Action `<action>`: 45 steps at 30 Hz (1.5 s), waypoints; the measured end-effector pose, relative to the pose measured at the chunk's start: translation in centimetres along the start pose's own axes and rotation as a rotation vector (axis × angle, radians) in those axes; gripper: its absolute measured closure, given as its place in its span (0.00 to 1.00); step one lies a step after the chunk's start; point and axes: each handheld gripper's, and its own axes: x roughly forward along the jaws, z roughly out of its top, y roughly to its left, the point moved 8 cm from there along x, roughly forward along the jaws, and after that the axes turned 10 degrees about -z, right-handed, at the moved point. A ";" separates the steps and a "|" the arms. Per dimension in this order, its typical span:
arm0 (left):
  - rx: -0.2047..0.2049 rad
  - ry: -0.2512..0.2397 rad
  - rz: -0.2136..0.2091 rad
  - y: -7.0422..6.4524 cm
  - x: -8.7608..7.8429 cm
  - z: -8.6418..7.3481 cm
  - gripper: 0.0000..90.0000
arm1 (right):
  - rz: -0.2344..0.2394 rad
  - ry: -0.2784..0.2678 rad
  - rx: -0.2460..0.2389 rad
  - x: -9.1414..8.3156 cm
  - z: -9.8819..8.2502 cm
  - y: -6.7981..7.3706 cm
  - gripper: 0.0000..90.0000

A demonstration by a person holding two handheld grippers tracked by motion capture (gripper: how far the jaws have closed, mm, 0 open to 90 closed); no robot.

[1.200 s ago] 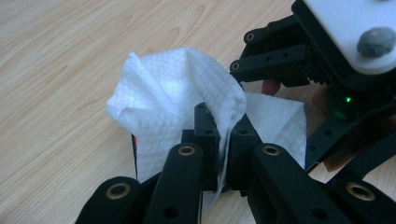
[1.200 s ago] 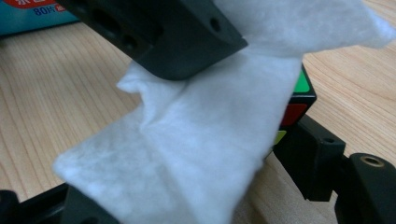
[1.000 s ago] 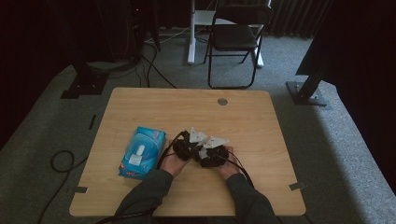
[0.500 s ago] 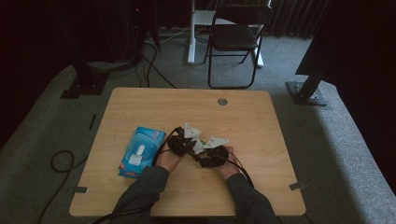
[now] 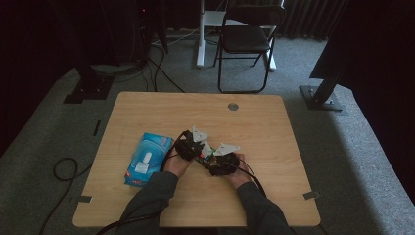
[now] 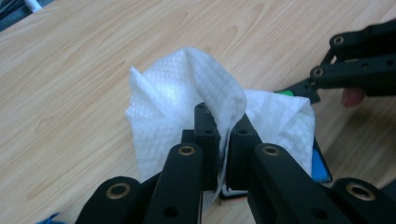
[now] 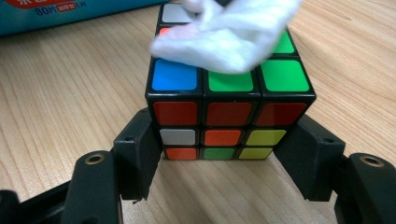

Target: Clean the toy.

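Black-framed colour-tiled puzzle cube (image 7: pixel 227 100) sits on pale wooden table (image 5: pixel 274 127), near front middle, right of blue wet-wipe pack (image 5: pixel 147 159). Your right gripper (image 7: pixel 224 158) clamps cube by its two lower sides. Your left gripper (image 6: pixel 223 135) is clenched on white textured wipe (image 6: pixel 187 100), draped over cube's top, covering far tiles; near blue and green tiles lie bare. Wiping looks partway: top being covered now, red front face and sides likely left.
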 end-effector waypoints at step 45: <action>-0.076 0.024 0.052 1.0 -1.1 -3.2 0.96 | -0.033 -0.008 -0.010 -1.2 0.0 -0.8 0.26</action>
